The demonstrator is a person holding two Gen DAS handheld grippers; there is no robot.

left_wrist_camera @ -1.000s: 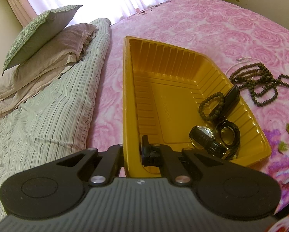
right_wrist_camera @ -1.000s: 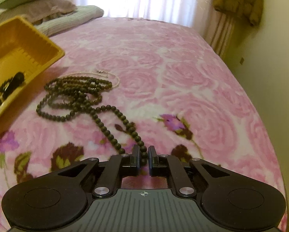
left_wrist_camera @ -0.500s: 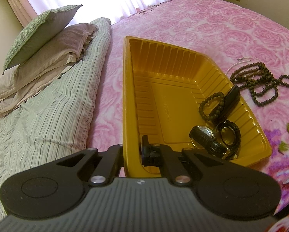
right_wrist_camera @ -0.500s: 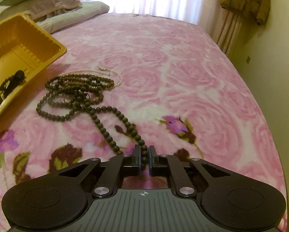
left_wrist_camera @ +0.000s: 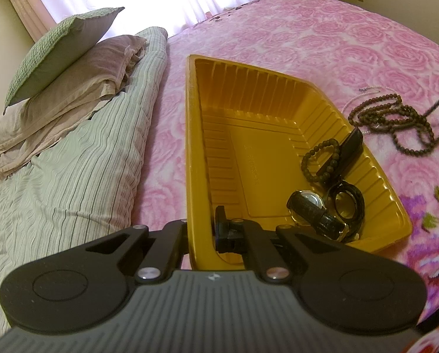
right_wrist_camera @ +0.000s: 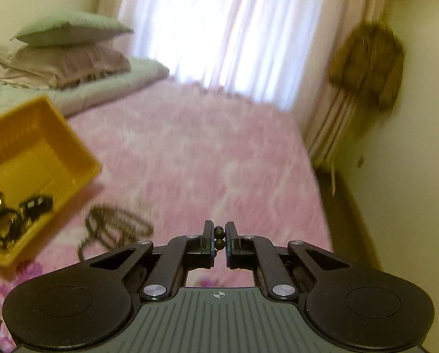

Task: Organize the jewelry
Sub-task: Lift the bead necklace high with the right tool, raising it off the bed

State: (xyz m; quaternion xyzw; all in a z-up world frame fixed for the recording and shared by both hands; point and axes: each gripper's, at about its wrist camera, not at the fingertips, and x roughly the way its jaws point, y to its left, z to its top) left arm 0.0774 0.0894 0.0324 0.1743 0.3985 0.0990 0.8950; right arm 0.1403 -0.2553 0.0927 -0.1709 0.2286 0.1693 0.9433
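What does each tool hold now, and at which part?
The left tool grips the yellow plastic tray by its near side wall. The right tool pinches the long dark wooden bead necklace at two beads.

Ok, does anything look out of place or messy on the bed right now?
Yes: the long bead necklace lies tangled on the pink bedspread outside the yellow tray, one end pinched in the right gripper. The left gripper clamps the tray's wall.
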